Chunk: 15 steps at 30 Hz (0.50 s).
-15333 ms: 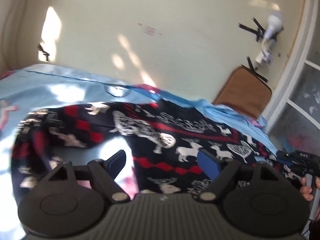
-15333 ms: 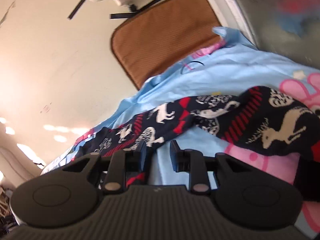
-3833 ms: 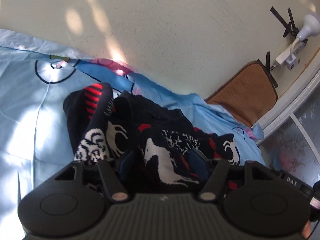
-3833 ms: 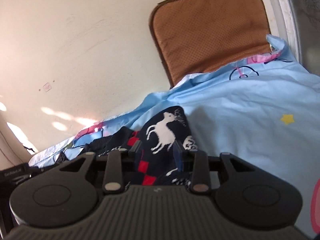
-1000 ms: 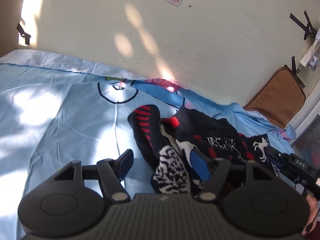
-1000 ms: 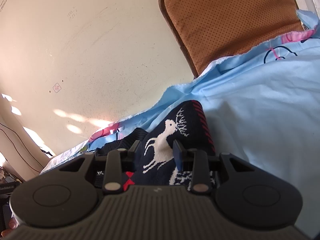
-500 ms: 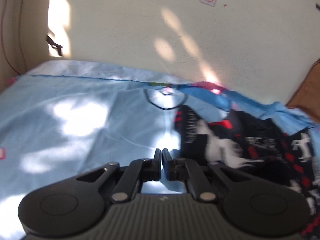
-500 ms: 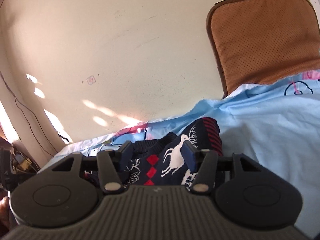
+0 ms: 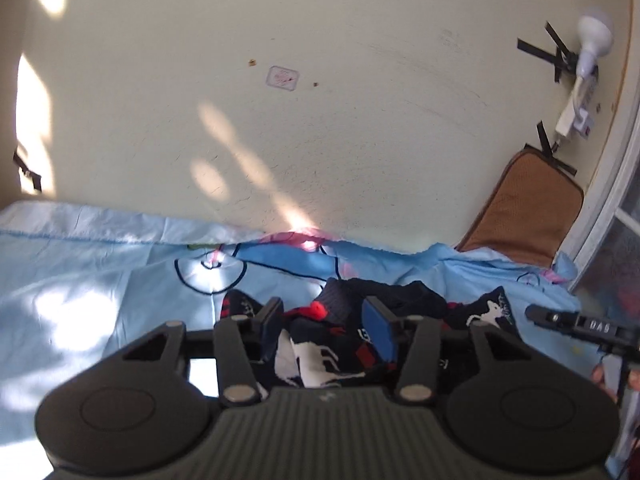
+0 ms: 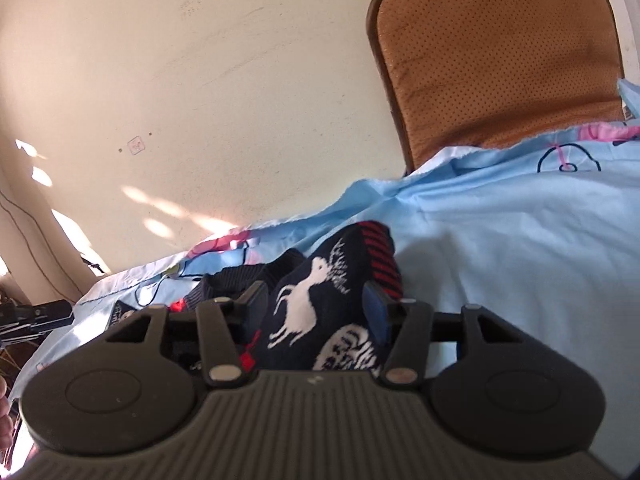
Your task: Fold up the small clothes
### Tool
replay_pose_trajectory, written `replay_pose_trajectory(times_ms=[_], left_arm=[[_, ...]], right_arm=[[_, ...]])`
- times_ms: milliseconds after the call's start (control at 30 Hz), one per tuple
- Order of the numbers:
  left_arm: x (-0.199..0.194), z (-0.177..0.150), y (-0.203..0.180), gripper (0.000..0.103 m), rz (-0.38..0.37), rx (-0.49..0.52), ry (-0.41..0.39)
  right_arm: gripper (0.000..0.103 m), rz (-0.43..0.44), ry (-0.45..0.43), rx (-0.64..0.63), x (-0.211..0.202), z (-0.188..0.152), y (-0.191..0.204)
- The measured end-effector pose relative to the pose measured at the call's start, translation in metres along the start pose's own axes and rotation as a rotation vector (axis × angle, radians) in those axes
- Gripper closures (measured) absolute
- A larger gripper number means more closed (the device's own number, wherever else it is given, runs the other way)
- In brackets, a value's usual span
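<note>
Both grippers, left gripper [image 9: 326,330] opening and right gripper [image 10: 316,314] closing around the bunched reindeer sweater [image 10: 308,312], unclamped, should pinch matching edges evenly.

wall [image 9: 340,128]: cream, sun-dappled; cushion [image 10: 500,56]: brown, leaning; bedsheet [image 10: 520,240]: blue
</note>
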<state>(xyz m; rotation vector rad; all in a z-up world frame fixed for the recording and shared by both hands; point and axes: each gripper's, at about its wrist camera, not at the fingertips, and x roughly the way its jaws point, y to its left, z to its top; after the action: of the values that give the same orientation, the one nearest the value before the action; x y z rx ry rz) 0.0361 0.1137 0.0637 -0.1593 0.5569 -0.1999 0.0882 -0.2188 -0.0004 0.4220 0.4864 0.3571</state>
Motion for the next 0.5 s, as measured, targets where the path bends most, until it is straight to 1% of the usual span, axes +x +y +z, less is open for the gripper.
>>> replay_pose_trajectory(times_ms=[33,67,100,167,200,233,267,300,367,433,500], left_arm=[[0.008,0.004,-0.007,0.054,0.024,0.045,0.005],[0.016,0.008,-0.011,0.049,0.034,0.07,0.018],[0.026,0.013,-0.011,0.045,0.031,0.075,0.039],[0.046,0.021,-0.005,0.044,0.007,0.057,0.074],[0.055,0.024,-0.003,0.04,0.004,0.041,0.085],[0.065,0.026,0.001,0.038,0.001,0.018,0.098],[0.075,0.028,0.005,0.032,-0.005,-0.001,0.109],[0.084,0.03,0.006,0.03,-0.008,-0.014,0.121],[0.104,0.034,0.007,0.03,-0.021,-0.033,0.157],[0.126,0.038,0.002,0.03,-0.052,-0.031,0.208],[0.147,0.039,-0.006,0.03,-0.058,-0.007,0.253]], right_arm=[[0.047,-0.017,-0.008,-0.017,0.004,0.009,-0.002],[0.047,-0.026,-0.007,-0.031,0.008,0.017,-0.004],[0.047,-0.02,0.003,-0.04,0.013,0.025,-0.004],[0.044,0.049,0.057,-0.052,0.031,0.04,0.002],[0.041,0.087,0.095,-0.066,0.043,0.046,0.01],[0.041,0.109,0.142,-0.097,0.06,0.051,0.022],[0.041,0.102,0.178,-0.135,0.075,0.053,0.032],[0.041,0.085,0.213,-0.172,0.092,0.053,0.04],[0.041,0.038,0.301,-0.221,0.129,0.048,0.049],[0.042,0.021,0.342,-0.195,0.155,0.047,0.045],[0.044,0.049,0.381,-0.137,0.172,0.047,0.038]])
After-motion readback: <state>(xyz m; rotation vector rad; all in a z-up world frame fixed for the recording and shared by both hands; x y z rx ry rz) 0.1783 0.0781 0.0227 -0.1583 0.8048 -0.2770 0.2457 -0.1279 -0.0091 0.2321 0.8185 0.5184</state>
